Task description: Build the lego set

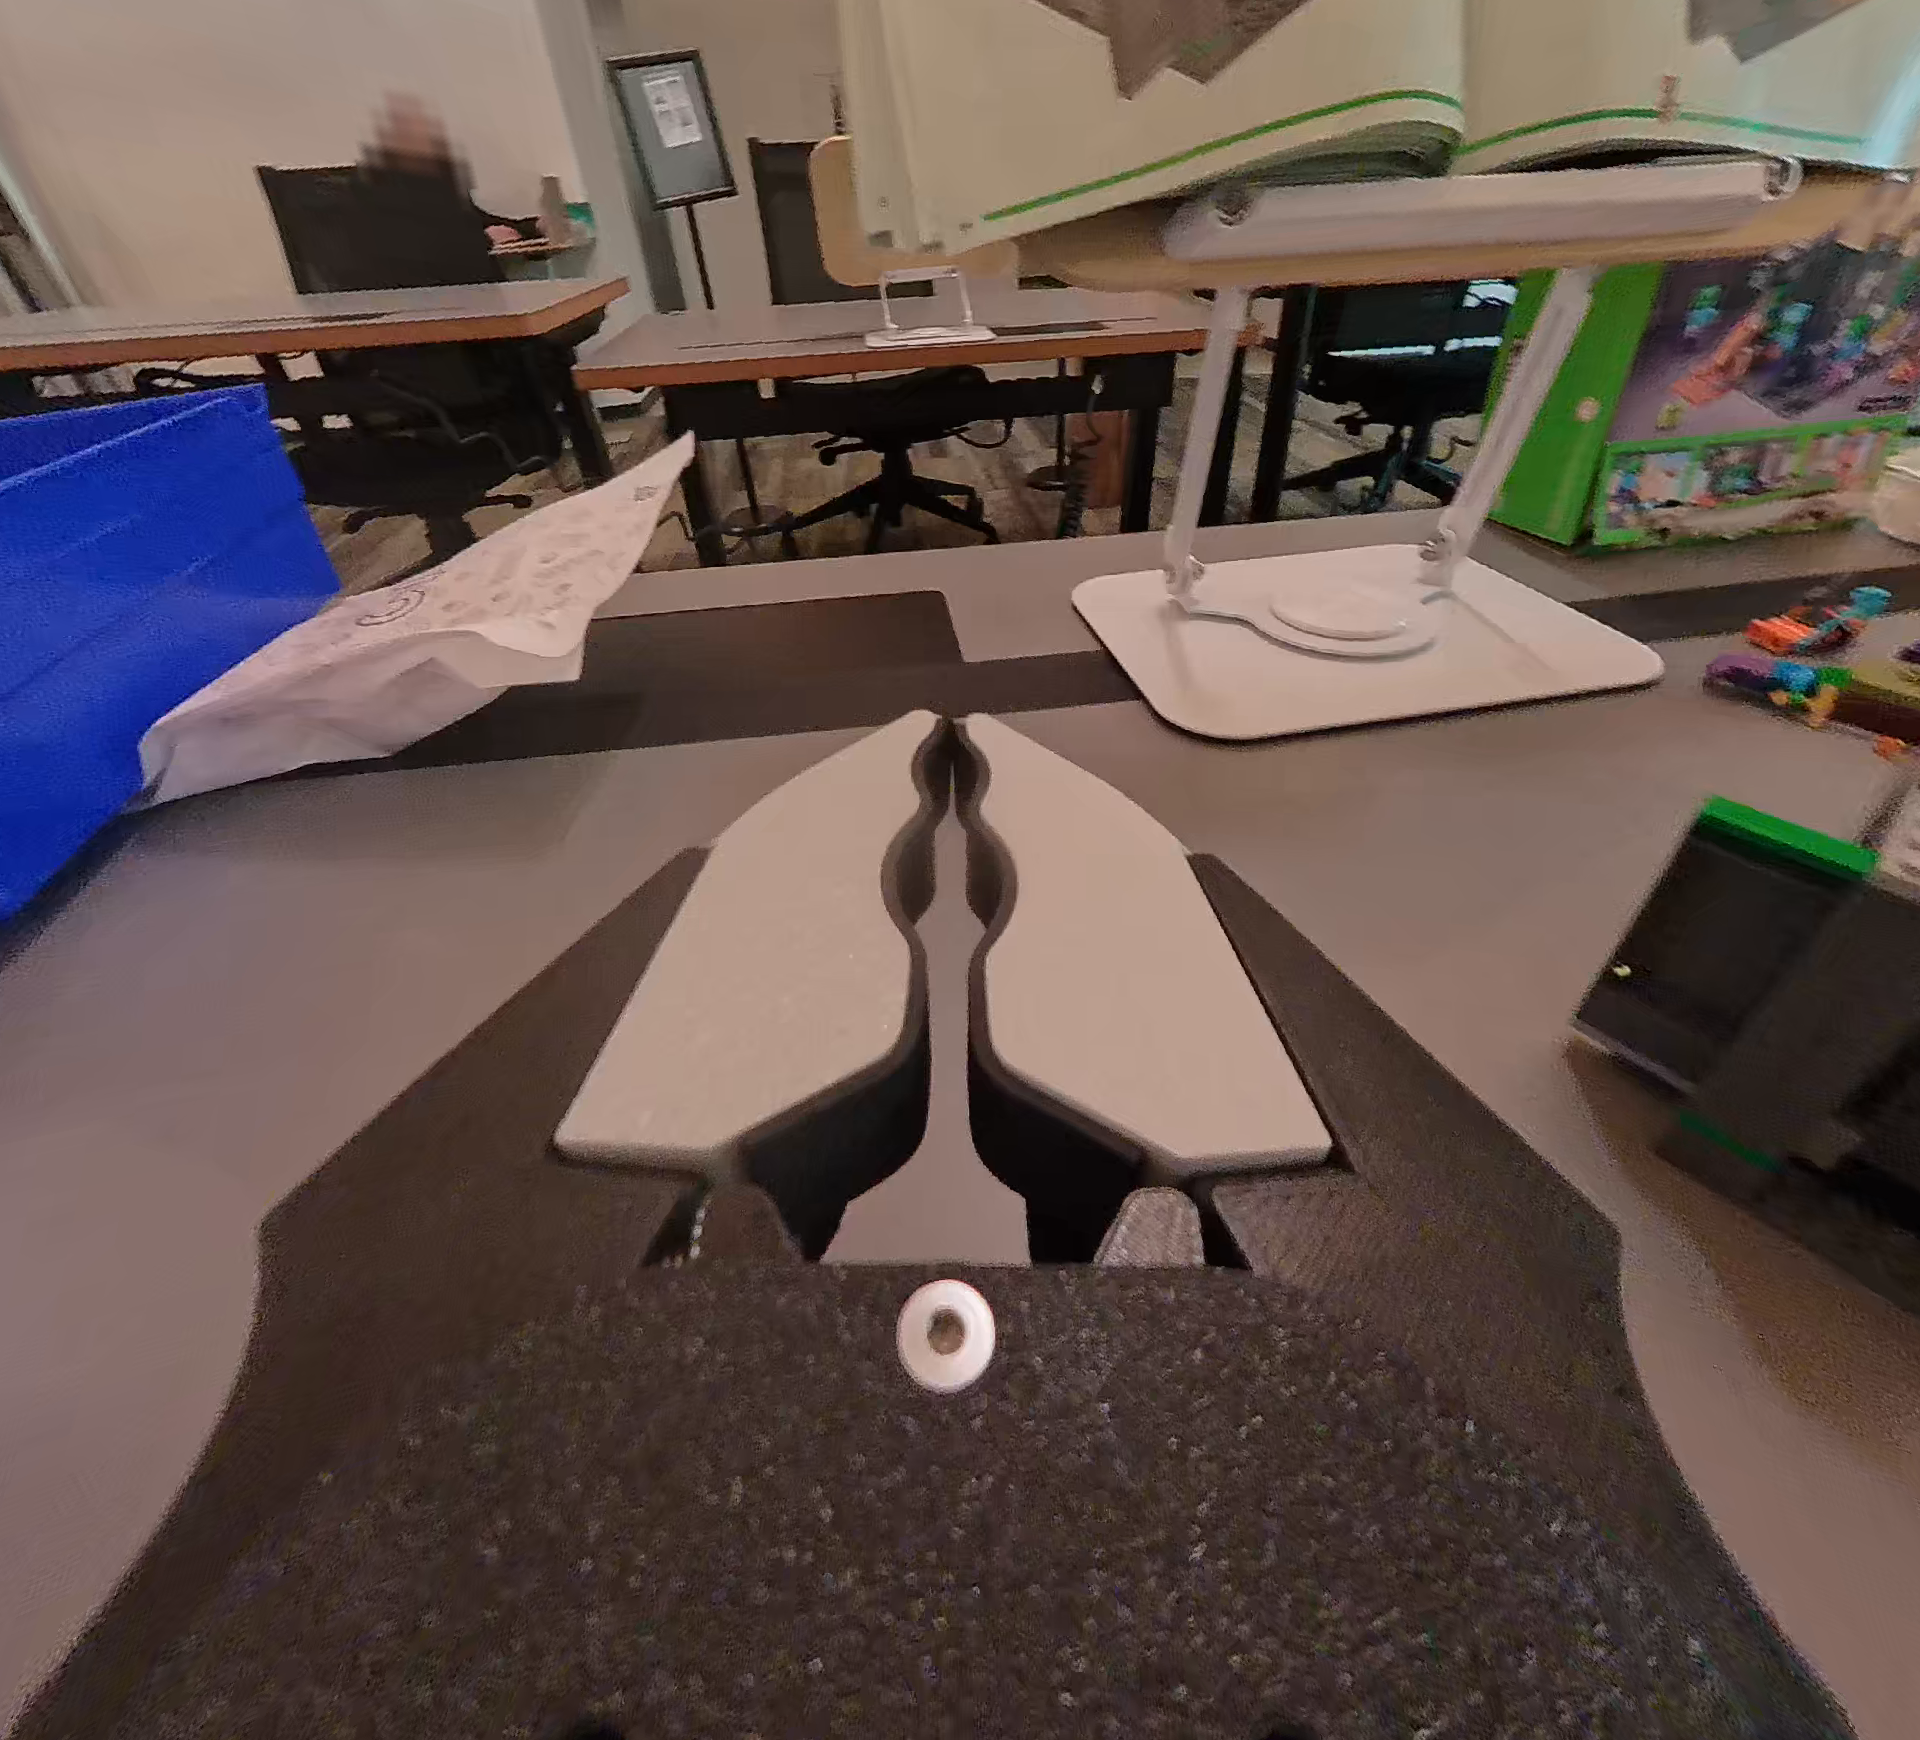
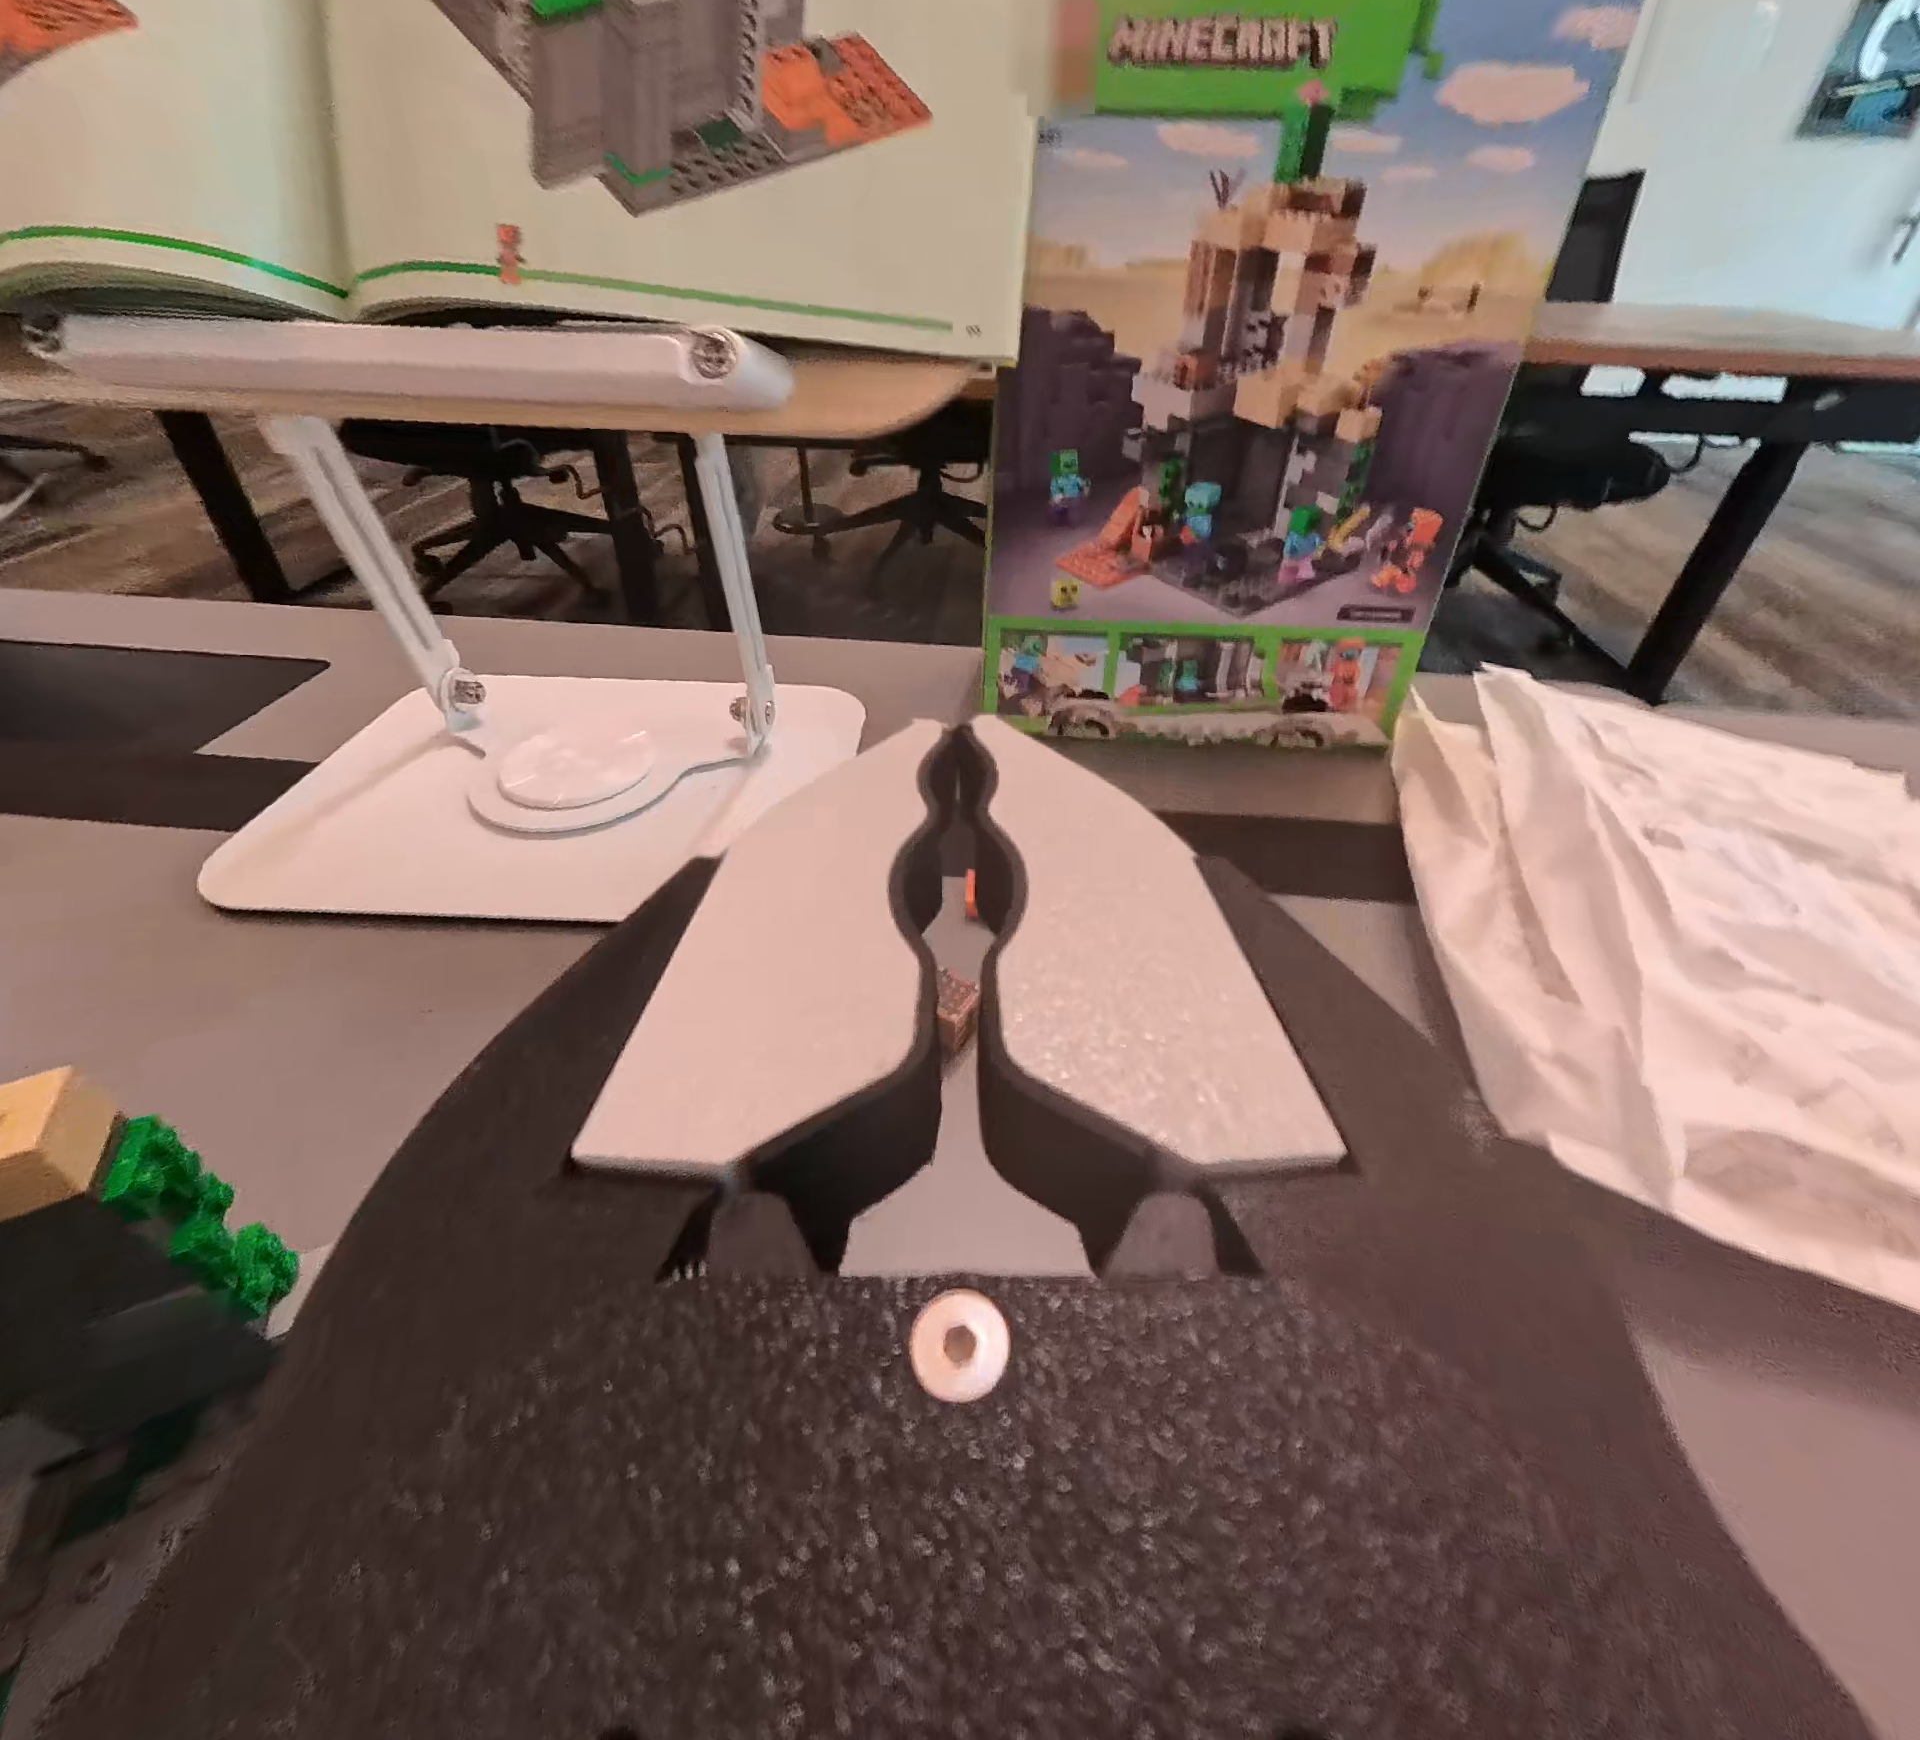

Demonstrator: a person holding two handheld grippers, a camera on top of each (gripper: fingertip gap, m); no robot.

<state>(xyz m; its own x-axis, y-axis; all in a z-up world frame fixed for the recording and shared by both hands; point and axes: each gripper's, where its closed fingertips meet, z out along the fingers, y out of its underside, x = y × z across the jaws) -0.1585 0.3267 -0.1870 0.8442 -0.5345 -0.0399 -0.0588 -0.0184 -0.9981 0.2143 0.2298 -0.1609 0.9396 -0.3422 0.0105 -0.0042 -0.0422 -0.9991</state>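
Observation:
My left gripper (image 1: 951,736) is shut and empty, held low over the grey table (image 1: 312,963). A dark partial Lego build with a green strip (image 1: 1756,973) stands to its right. My right gripper (image 2: 961,734) is shut at the tips. A small brown piece (image 2: 956,1020) and a small orange piece (image 2: 971,895) show through the gap between its fingers; I cannot tell whether they lie on the table or are held. The build, with tan and green parts (image 2: 125,1212), is at the lower left of the right wrist view. The open instruction booklet (image 2: 623,80) rests on a white stand (image 2: 499,817).
A blue bin (image 1: 135,599) and a white paper bag (image 1: 436,641) lie to the left. The stand's base (image 1: 1351,641) is ahead on the right. Loose coloured pieces (image 1: 1818,667) lie far right. The set's box (image 2: 1247,391) stands upright behind. Crumpled white bags (image 2: 1662,963) lie on the right. The tips of one gripper are about 40 cm away from the tips of the other.

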